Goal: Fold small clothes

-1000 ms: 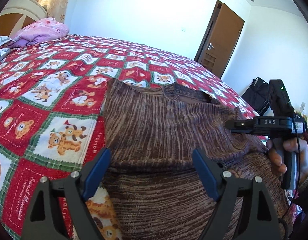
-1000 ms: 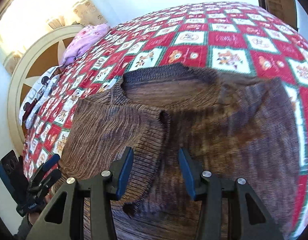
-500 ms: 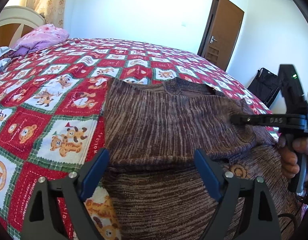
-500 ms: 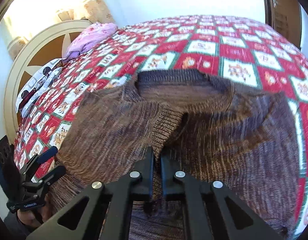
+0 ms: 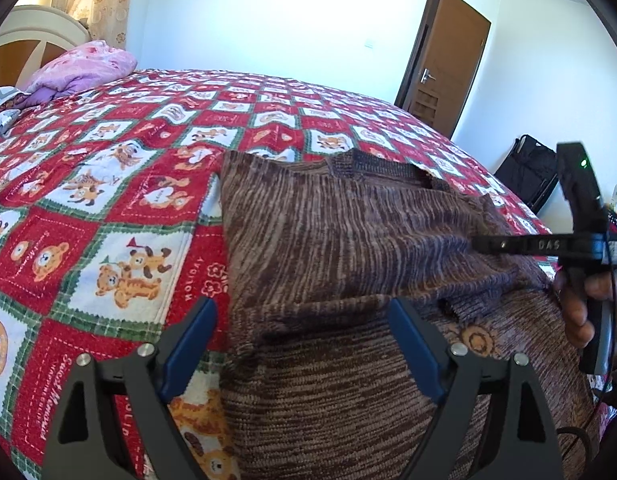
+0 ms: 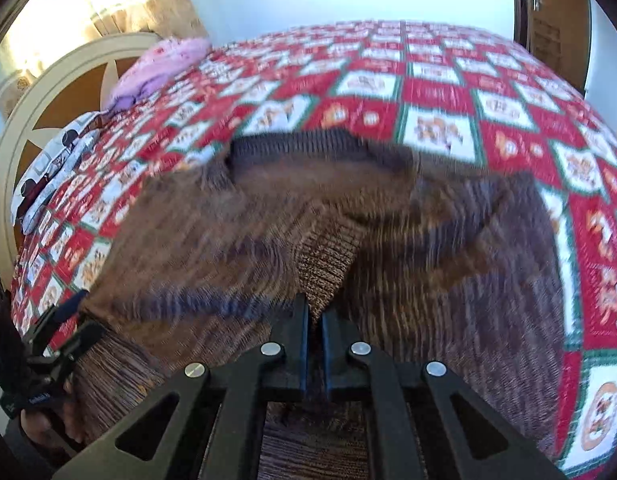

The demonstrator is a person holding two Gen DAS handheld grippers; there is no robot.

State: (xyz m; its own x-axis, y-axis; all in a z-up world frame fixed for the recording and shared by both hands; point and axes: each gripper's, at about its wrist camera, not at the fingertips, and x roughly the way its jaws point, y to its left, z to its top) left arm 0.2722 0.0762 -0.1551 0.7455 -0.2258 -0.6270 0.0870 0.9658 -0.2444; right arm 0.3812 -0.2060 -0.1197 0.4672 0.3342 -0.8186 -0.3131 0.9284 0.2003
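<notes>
- The right gripper [image 6: 315,320] has just closed, its jaws now pinching a ribbed cuff [image 6: 324,256] of the brown sweater [image 5: 348,248].
- The left gripper [image 5: 300,344] hangs spread wide over the sweater's hem side, gripping nothing.
- The sweater lies on the red teddy-bear quilt [image 5: 108,184], one sleeve apparently folded inward; further folds likely remain.

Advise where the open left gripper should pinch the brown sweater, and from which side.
Pinch the sweater's left folded edge, coming in from the quilt side. That edge lies exposed by the left gripper; the right gripper already pinches the sleeve cuff.
</notes>
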